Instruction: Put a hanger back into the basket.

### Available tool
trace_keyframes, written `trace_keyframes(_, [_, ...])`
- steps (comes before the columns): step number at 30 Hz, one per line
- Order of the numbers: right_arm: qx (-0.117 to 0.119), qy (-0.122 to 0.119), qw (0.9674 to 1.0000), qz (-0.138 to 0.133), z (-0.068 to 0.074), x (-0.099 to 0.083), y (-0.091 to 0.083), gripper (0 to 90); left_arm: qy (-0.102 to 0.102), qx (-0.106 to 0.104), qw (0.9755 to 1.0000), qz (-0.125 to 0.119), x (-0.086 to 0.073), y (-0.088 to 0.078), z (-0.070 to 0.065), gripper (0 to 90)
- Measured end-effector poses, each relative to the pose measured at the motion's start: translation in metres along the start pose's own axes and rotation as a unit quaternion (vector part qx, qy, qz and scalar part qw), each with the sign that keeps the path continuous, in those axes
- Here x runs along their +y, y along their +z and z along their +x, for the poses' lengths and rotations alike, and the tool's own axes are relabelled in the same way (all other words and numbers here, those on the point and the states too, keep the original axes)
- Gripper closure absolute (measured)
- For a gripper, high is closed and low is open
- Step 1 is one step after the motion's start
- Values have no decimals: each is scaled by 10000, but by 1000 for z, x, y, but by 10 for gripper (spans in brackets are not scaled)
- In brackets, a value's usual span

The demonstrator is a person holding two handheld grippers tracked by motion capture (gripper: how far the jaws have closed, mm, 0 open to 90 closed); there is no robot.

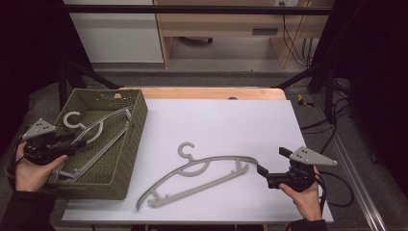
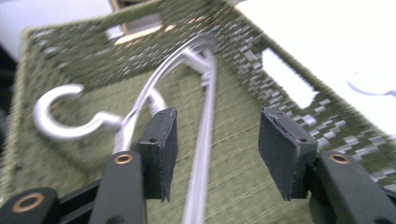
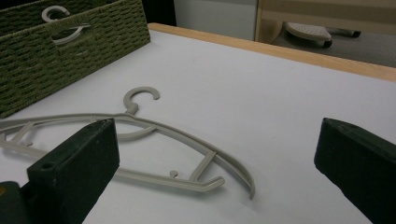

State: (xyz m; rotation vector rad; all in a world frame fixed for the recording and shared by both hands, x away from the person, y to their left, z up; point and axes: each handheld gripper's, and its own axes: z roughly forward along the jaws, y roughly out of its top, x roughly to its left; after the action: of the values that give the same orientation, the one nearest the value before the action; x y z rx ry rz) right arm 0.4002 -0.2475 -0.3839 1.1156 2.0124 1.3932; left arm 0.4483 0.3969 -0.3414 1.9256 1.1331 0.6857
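Observation:
A grey plastic hanger [image 1: 189, 157] lies flat on the white table top [image 1: 231, 120], hook toward the far side. My right gripper [image 1: 273, 160] rests just right of the hanger's right end, jaws wide open and holding nothing; the right gripper view looks across the hanger [image 3: 132, 109] between the right gripper's [image 3: 215, 135] two pads. A second grey hanger [image 1: 91, 132] lies inside the green woven basket [image 1: 139, 120] at the left. My left gripper [image 1: 82, 142] hovers over the basket's left side, open. In its own view the left gripper [image 2: 219, 154] straddles that hanger's thin bar [image 2: 205, 140], pads clear of it.
The basket [image 3: 70, 51] stands along the table's left edge, its side wall with a handle slot [image 2: 285, 77] toward the table's middle. A wooden strip [image 1: 207, 93] edges the far side. Beyond it are cabinets and dark frame legs.

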Motion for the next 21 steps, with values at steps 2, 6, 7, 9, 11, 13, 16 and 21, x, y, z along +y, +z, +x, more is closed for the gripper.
trace_keyframes(2, [1,5,10000,0,0,0,0,2,-9,-145,9997,-209,2,-1,-10,444])
trace_keyframes(6, [-5,7,10000,-7,0,0,0,3,-73,-430,9972,-608,5,-2,-29,401])
trace_keyframes(7, [-5,-16,10000,-17,0,0,0,2,-69,-489,9968,-633,5,-2,-33,379])
trace_keyframes(9, [6,7,10000,-40,0,0,-1,2,-76,-612,9950,-784,5,-1,-44,349])
trace_keyframes(11, [-7,7,10000,-55,-1,0,-1,2,-76,-752,9933,-874,6,0,-53,322])
trace_keyframes(13, [-8,14,10000,-69,-1,0,-1,2,-9,-840,9923,-908,6,2,-61,289])
trace_keyframes(16, [-15,21,10000,-62,-1,0,-1,3,56,-938,9910,-955,7,4,-73,249])
trace_keyframes(21, [-14,12,10000,-79,-1,0,-1,2,80,-1090,9871,-1172,10,4,-92,151])
